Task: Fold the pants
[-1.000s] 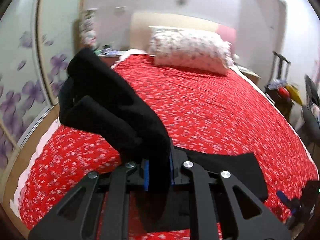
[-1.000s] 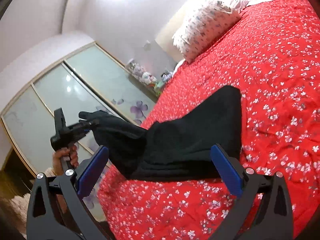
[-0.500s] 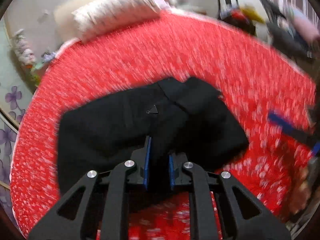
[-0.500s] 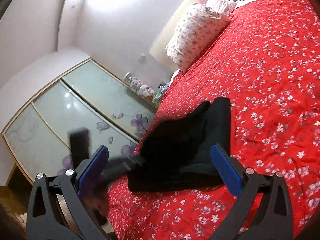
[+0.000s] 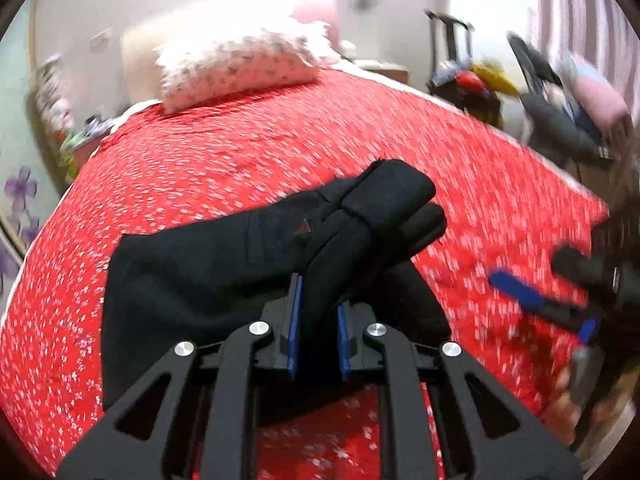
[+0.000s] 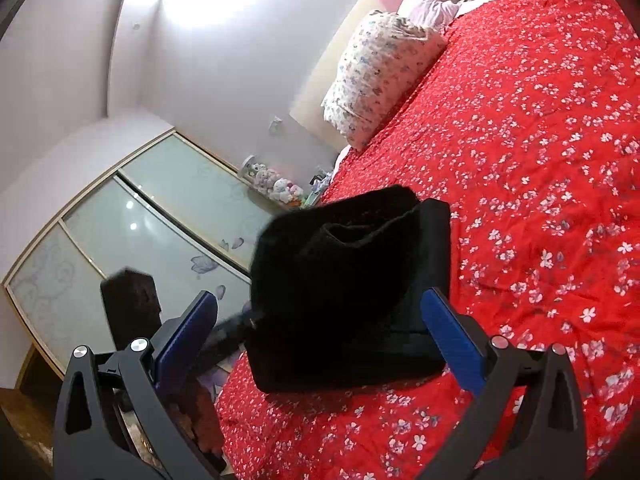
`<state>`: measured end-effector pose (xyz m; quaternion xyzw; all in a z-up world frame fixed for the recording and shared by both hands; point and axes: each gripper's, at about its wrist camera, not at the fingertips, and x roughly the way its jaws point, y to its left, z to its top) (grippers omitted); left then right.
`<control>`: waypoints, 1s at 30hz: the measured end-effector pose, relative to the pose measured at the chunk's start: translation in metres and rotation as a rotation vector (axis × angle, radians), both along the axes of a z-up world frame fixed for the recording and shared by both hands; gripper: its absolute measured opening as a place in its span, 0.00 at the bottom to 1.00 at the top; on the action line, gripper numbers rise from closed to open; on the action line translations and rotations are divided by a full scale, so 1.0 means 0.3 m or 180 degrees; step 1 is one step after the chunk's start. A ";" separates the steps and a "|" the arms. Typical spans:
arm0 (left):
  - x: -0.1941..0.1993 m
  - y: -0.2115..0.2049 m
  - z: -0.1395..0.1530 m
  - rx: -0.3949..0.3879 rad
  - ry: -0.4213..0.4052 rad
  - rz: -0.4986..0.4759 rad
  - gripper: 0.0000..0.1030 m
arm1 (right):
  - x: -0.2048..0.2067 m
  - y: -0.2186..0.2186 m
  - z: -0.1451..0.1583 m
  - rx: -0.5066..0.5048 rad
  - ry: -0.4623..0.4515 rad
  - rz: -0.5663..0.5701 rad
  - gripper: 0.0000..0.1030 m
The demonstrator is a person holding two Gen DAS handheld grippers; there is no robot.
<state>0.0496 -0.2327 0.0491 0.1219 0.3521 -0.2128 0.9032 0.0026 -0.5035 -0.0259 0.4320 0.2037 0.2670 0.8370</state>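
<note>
Left tool (image 5: 318, 330) clamped on bunched fold of black pants (image 5: 224, 268), cloth running straight between our blue pads (image 5: 294, 328). Pants mostly piled on red floral bed (image 5: 240, 152), near its foot end, well apart from pillow (image 5: 240, 68). Right tool (image 6: 320, 328) spread wide, gripping nothing, pants (image 6: 348, 288) just beyond its pads. Left view bit blurry.

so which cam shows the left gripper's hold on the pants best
The left wrist view: the left gripper is shut on a fold of the black pants, close and centred. In the right wrist view the pants hide that grip, with only a blurred dark shape beside them.
</note>
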 end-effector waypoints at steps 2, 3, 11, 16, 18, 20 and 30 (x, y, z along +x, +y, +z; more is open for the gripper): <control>-0.009 -0.039 -0.068 0.0195 0.0094 -0.0063 0.14 | 0.003 -0.005 -0.008 0.0023 0.0036 -0.0008 0.99; -0.008 -0.045 -0.113 0.0236 0.0218 -0.0070 0.15 | 0.002 -0.007 -0.009 0.0027 0.0042 -0.0013 0.99; -0.041 -0.025 -0.122 0.0059 0.0112 -0.0117 0.16 | -0.002 -0.003 -0.010 -0.0009 0.0043 -0.0020 0.99; -0.057 -0.039 -0.192 0.0272 0.0143 -0.0224 0.21 | 0.019 0.005 -0.014 -0.0096 0.0097 -0.0034 0.99; -0.073 -0.026 -0.184 0.0125 0.0140 -0.0193 0.33 | 0.031 0.010 -0.015 -0.0183 0.0143 -0.0056 0.99; -0.086 -0.003 -0.158 -0.0125 0.0199 -0.0213 0.60 | 0.040 0.003 -0.020 -0.0213 0.0158 -0.0061 0.99; -0.257 0.354 -0.037 -0.0598 -0.0531 0.0575 0.98 | 0.086 0.039 -0.003 -0.0725 0.0417 -0.0043 0.96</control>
